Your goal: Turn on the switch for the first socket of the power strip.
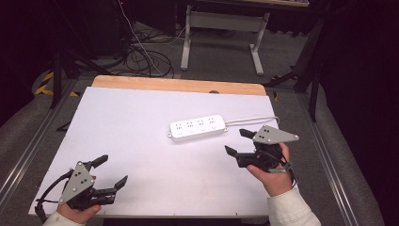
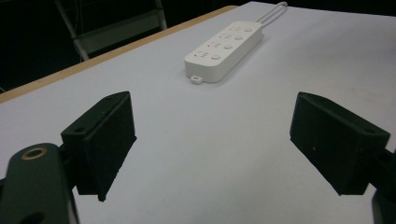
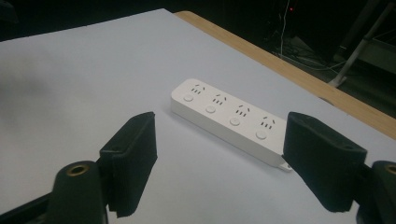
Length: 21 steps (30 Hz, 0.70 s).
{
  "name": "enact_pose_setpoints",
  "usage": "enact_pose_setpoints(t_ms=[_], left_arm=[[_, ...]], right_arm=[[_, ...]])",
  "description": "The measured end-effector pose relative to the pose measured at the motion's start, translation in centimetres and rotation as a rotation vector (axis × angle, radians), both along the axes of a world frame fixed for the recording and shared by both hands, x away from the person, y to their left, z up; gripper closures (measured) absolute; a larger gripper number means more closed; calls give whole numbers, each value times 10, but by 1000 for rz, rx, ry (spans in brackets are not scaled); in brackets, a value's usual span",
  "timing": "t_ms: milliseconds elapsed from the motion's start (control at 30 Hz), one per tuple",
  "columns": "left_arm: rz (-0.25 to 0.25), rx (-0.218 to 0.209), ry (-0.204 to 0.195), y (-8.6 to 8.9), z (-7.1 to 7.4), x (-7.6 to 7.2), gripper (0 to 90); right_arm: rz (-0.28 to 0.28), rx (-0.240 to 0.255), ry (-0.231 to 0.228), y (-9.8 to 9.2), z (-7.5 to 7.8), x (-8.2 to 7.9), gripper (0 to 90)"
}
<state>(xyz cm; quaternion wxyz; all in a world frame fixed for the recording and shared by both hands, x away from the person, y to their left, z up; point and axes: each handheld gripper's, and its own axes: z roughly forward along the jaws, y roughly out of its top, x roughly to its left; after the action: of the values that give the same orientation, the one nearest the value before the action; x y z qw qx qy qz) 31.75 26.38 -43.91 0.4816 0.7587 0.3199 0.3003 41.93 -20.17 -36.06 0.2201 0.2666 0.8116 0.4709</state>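
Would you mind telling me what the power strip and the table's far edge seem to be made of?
The power strip looks like smooth white moulded plastic, with rounded corners and a faint sheen. The table's far edge appears to be light wood, tan with a matte finish, though it may be laminate.

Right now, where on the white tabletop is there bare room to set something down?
The wide stretch left of the white four-socket power strip, up to the wooden far edge, is bare. It is tighter between the strip and the right tongs.
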Motion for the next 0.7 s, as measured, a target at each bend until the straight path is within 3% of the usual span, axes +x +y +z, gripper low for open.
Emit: enact_pose_setpoints(t_ms=[533, 700], left_arm=[[0, -4, -2, 1, 0, 0, 147], [-2, -6, 0, 1, 0, 0, 147]], right_arm=[[-58, -59, -4, 10, 12, 37, 309], [-63, -55, 7, 11, 12, 47, 343]])
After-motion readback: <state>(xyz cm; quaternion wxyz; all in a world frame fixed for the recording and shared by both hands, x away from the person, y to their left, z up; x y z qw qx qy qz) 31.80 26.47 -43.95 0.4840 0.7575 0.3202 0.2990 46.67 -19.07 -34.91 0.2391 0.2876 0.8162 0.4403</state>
